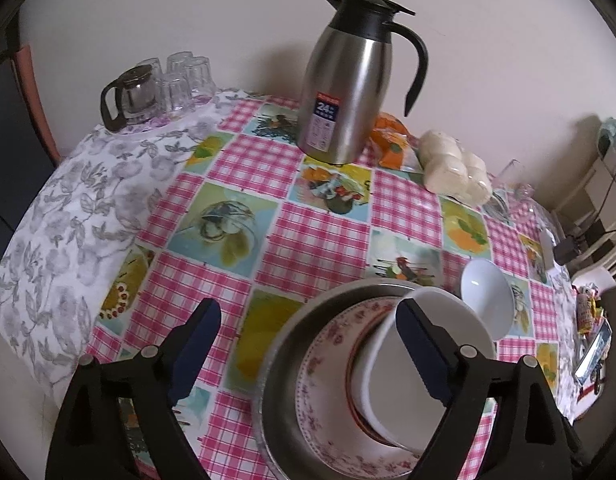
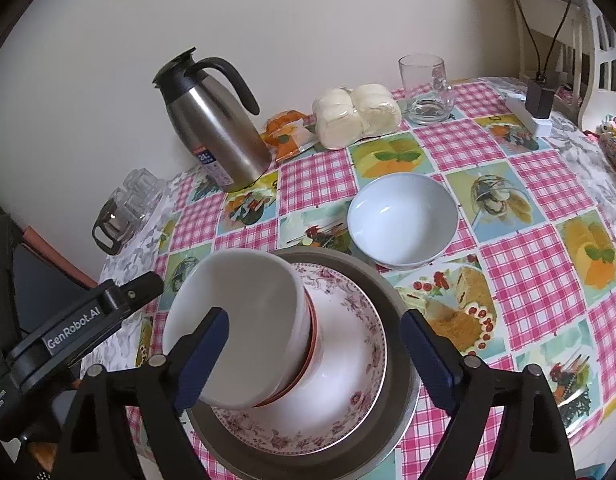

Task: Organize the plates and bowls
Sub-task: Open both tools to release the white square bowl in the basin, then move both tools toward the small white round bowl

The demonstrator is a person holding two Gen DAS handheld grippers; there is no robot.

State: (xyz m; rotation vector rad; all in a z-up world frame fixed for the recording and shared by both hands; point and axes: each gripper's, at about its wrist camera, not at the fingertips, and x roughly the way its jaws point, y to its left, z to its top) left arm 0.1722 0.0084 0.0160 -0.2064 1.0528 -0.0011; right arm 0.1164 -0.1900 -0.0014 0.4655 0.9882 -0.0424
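A steel basin (image 1: 283, 360) (image 2: 392, 292) stands on the table near me. Inside it lies a floral plate (image 1: 320, 420) (image 2: 348, 360). A red-rimmed bowl (image 1: 352, 372) (image 2: 311, 340) rests tilted on the plate, with a white bowl (image 1: 440, 312) (image 2: 243, 300) nested in it. My left gripper (image 1: 308, 312) is open over the basin's left side, its right finger just in front of the white bowl. My right gripper (image 2: 316, 318) is open too, straddling the tilted stack with nothing gripped. A second white bowl (image 1: 488, 296) (image 2: 402, 218) sits upright on the cloth beyond the basin.
A steel thermos jug (image 1: 348, 80) (image 2: 215, 128), a snack packet (image 2: 287, 132) and wrapped white buns (image 1: 456, 168) (image 2: 356, 116) stand at the back. A glass mug (image 2: 428, 88) is far right, a small glass pot with several tumblers (image 1: 147, 88) far left. A charger (image 2: 540, 96) lies near the right edge.
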